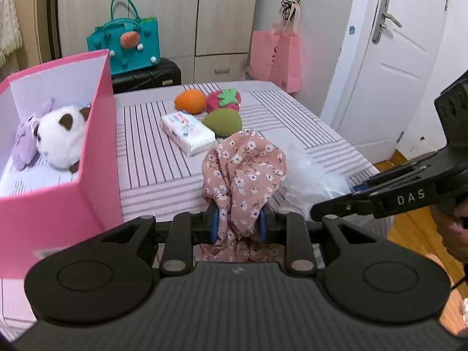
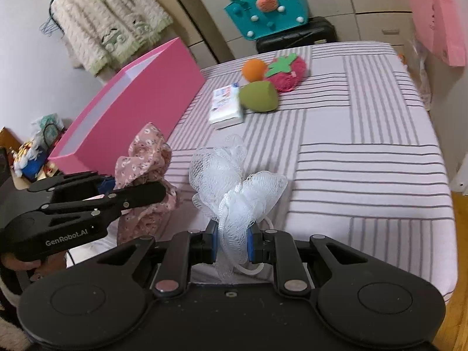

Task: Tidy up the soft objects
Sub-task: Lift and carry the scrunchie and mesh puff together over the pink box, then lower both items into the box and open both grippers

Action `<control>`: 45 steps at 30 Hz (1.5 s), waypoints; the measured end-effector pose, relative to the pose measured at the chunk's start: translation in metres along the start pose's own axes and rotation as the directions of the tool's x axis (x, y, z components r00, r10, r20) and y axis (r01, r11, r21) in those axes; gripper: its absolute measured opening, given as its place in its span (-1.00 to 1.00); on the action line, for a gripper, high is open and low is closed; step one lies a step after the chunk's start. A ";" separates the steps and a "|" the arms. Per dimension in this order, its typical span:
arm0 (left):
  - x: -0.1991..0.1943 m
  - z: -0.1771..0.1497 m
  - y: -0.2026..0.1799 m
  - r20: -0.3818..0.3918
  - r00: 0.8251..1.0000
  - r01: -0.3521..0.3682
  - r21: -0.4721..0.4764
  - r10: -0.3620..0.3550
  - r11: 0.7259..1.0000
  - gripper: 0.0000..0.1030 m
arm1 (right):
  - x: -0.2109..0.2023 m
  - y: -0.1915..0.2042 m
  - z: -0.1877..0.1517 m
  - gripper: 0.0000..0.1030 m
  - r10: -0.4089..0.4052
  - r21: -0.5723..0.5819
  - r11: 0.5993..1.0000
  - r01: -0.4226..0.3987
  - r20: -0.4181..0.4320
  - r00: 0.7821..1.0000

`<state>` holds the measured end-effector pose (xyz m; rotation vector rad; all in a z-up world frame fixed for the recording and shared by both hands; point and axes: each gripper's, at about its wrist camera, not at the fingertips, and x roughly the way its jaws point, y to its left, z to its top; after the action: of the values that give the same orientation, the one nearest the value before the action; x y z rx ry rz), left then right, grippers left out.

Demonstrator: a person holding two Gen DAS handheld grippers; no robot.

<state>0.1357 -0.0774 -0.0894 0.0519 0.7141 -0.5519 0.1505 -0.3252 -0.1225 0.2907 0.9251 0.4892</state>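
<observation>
My left gripper is closed, and its two blue pads press from both sides on the floral cloth, which stands up bunched between them. My right gripper is also closed; its blue pads squeeze the white mesh bath pouf at its middle. Both grippers point forward and are lifted above the bed. They are near each other: in the left wrist view my right gripper comes in from the right side, and in the right wrist view my left gripper comes in from the left. Behind each gripper a little of my hand shows on the handle.
</observation>
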 end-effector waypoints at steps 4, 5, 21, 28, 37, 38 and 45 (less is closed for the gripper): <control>-0.012 -0.005 0.007 -0.048 0.999 0.022 0.018 -0.021 1.000 -0.52 | -0.004 0.009 0.003 -0.57 0.067 0.037 0.997 -0.066 -0.024 0.997; -0.016 -0.006 0.010 -0.065 0.997 0.030 0.014 -0.029 0.999 -0.52 | -0.006 0.012 0.004 -0.57 0.082 0.038 0.996 -0.081 -0.031 0.996; -0.098 -0.006 0.073 -0.180 0.977 0.093 -0.137 -0.117 0.986 -0.52 | -0.006 0.095 0.019 -0.56 0.200 -0.101 0.971 -0.219 -0.170 0.965; -0.131 0.002 0.088 -0.184 0.979 0.065 -0.124 -0.087 0.990 -0.52 | -0.005 0.134 0.034 -0.56 0.261 -0.149 0.944 -0.294 -0.208 0.943; -0.156 0.026 0.115 -0.013 0.999 -0.033 -0.095 0.032 0.995 -0.52 | 0.001 0.185 0.076 -0.55 0.305 -0.260 0.907 -0.330 -0.134 0.943; -0.157 0.029 0.118 0.000 0.999 -0.039 -0.094 0.039 0.995 -0.52 | 0.003 0.190 0.081 -0.55 0.304 -0.270 0.906 -0.326 -0.120 0.945; -0.148 0.052 0.159 0.100 0.992 -0.069 -0.139 0.083 0.988 -0.52 | 0.024 0.213 0.115 -0.55 0.260 -0.357 0.900 -0.251 -0.023 0.965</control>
<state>0.1549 0.1156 0.0213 -0.0759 0.6423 -0.4286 0.1982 -0.1344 0.0209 0.0845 0.7573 0.8838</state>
